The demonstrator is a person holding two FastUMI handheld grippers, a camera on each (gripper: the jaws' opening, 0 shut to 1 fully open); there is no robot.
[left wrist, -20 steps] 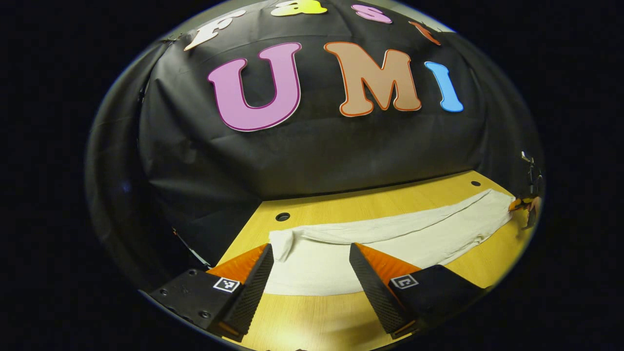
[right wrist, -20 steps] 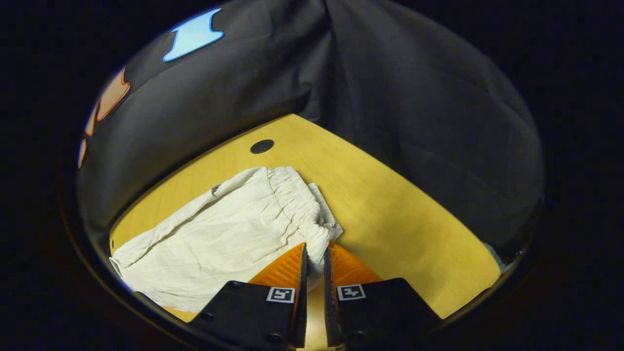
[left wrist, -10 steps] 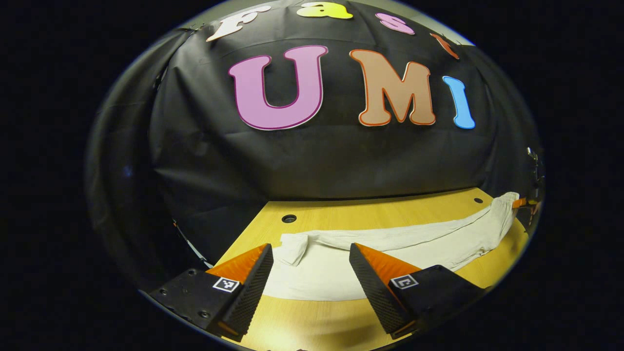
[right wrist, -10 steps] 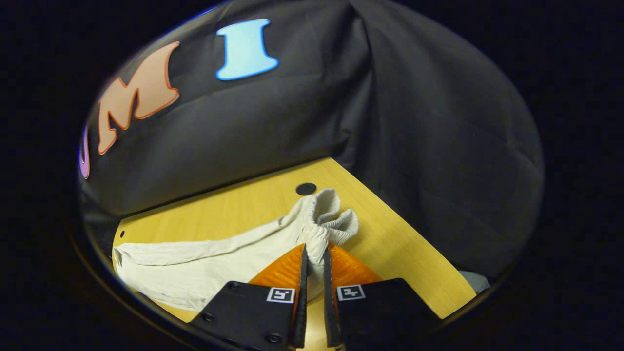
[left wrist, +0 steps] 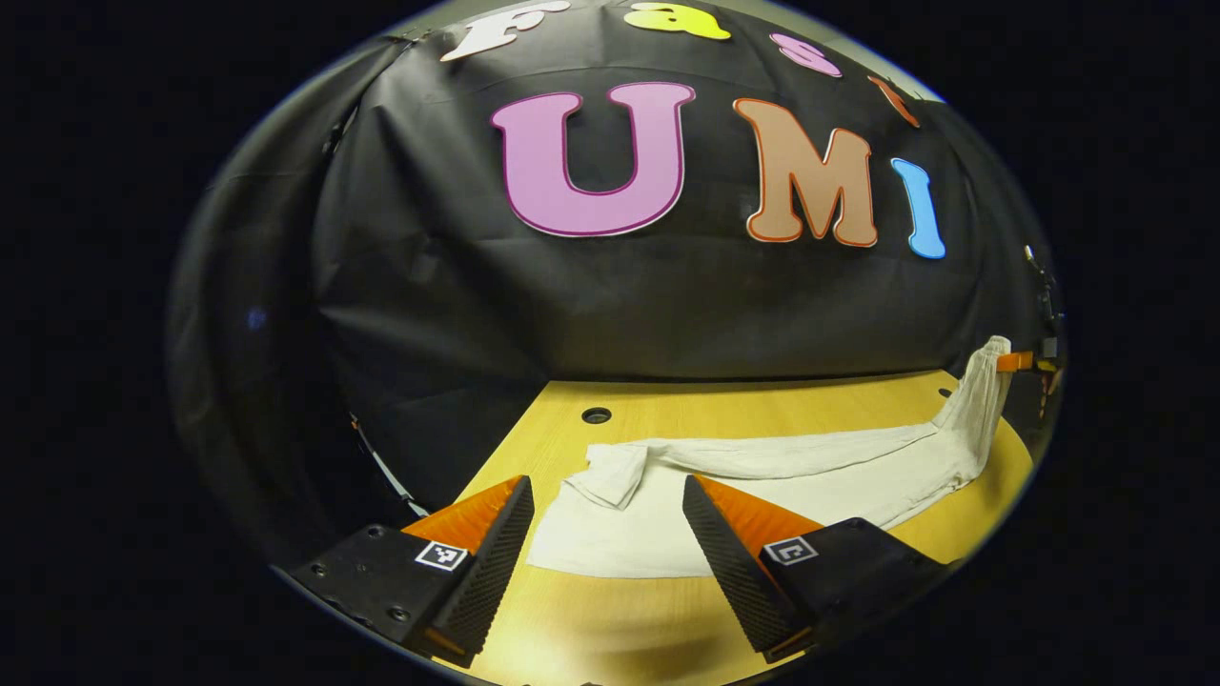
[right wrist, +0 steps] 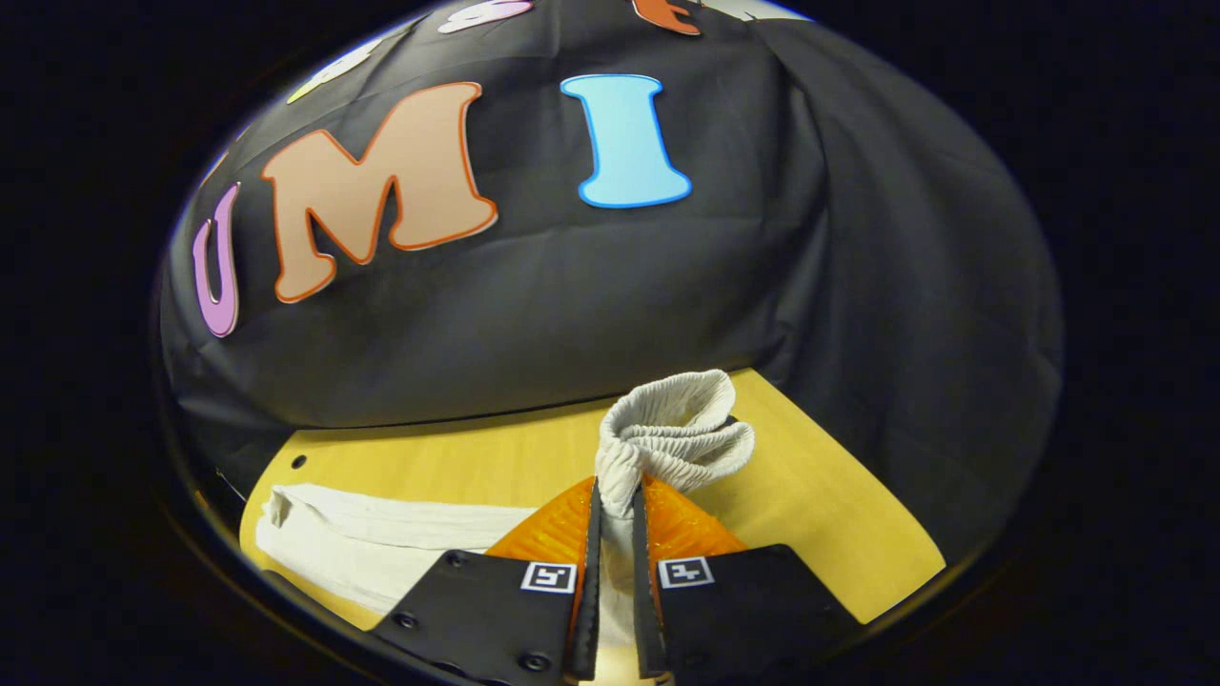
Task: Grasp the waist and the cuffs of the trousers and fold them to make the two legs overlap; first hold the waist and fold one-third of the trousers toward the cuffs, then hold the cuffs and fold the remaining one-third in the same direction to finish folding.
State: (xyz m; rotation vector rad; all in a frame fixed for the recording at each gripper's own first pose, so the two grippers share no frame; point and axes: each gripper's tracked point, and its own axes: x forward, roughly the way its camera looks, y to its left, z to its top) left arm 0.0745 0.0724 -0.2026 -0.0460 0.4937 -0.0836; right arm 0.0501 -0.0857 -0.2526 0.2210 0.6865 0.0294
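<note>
White trousers (left wrist: 810, 467) lie stretched across the wooden table (left wrist: 762, 405), legs together. Their cuff end, with one corner flipped over (left wrist: 610, 472), lies just ahead of my left gripper (left wrist: 606, 486), which is open above the cloth and touches nothing. At the far right the fabric rises to the right gripper (left wrist: 1025, 362). In the right gripper view, my right gripper (right wrist: 616, 486) is shut on the gathered elastic waistband (right wrist: 677, 429), held up off the table, and the legs (right wrist: 381, 543) trail away to the left.
The black cloth wall stands close behind the table on the far side and wraps both ends. A small round hole (left wrist: 597, 415) sits in the tabletop near the cuffs, and another hole (right wrist: 298, 462) shows at the far left in the right gripper view. Bare wood (right wrist: 810, 514) lies right of the waistband.
My right gripper has lifted the waistband off the table and turned toward the wall, bunching the waist upward. The left gripper stays open and has drifted a little left of the cuffs.
</note>
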